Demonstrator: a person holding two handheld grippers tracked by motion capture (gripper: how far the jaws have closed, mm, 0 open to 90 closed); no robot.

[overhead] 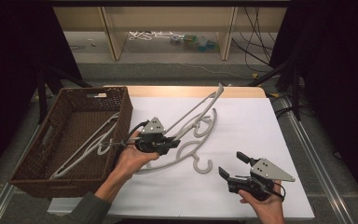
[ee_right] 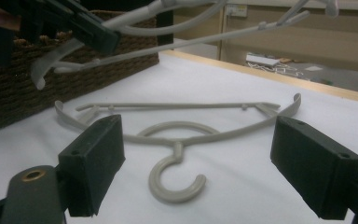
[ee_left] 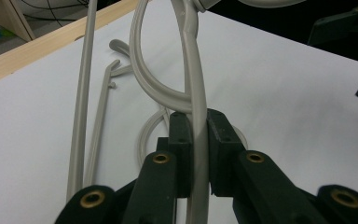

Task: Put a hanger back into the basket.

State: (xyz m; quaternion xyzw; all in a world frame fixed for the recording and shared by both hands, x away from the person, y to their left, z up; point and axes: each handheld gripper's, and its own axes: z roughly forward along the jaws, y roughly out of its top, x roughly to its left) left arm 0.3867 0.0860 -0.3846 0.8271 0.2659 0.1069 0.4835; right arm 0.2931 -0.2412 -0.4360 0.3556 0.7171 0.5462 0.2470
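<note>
- Left hand-held gripper: its jaws are clamped on a grey plastic hanger, gripping the bar near the neck. The left gripper view shows the bar pinched squarely between both pads, which keeps the hanger from swinging.
- The held hanger is raised off the counter and tilted, its far end pointing up and away. It sits just beside the wicker basket, a position that suits carrying it over the rim.
- The basket stands at the counter's left edge and already contains at least one hanger, lying slantwise on its floor. I judge the work to be collecting hangers into it.
- A second hanger lies flat on the counter, hook towards the person, near the middle.
- Right hand-held gripper: jaws spread wide, holding nothing. It rests low near the counter's front edge, aimed at the flat hanger's hook, apparently placed ready to take that one.
</note>
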